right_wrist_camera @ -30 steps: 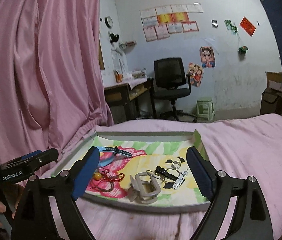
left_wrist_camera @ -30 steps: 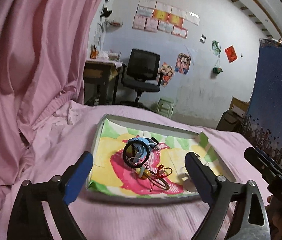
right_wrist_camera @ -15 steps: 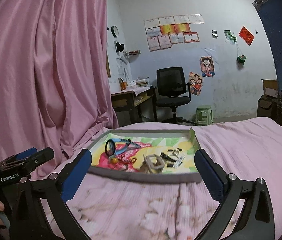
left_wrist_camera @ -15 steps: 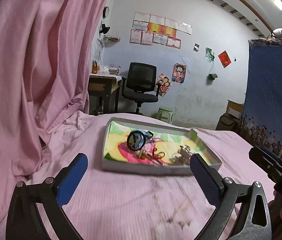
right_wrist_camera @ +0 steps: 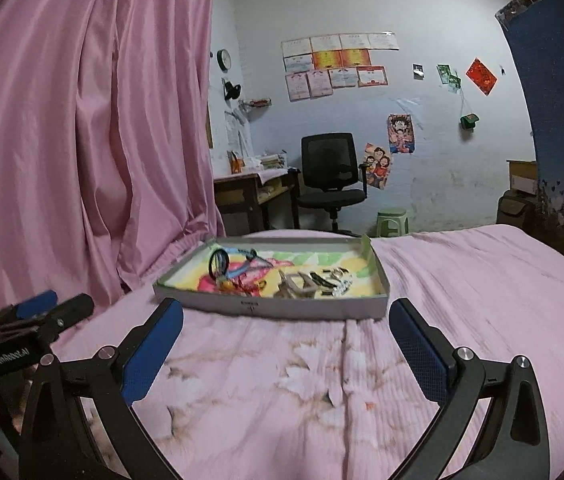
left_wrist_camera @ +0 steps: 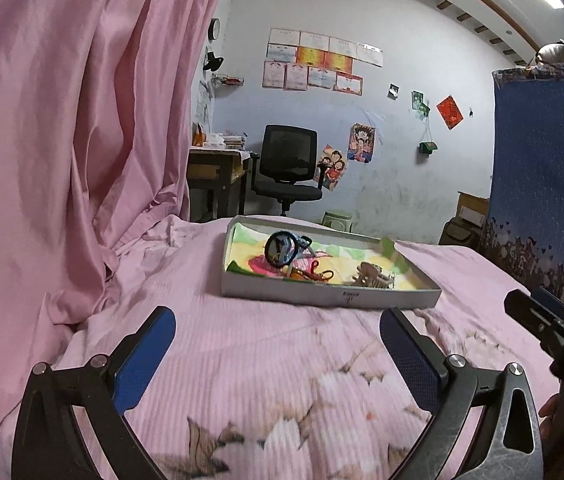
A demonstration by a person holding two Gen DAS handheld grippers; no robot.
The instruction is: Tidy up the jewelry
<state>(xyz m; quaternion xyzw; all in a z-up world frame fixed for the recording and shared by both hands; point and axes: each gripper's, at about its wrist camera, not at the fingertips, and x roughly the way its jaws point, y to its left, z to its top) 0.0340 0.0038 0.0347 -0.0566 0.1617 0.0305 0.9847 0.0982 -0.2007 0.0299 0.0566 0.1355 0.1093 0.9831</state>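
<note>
Both grippers, left gripper [left_wrist_camera: 277,340] and right gripper [right_wrist_camera: 286,330], have withdrawn from the jewelry tray [left_wrist_camera: 324,295]; fingers spread, empty. Sorting appears concluded or paused.

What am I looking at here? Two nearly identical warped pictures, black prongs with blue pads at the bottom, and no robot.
No robot: a person holds a hand-held gripper in each hand, each with a wide-angle camera looking along its fingers. One picture looks out from the left hand-held gripper, the other from the right hand-held gripper. Both are open and hold nothing. Ahead, on a pink bedsheet, sits a shallow box holding a blue watch, a hair claw and small jewelry.
</note>
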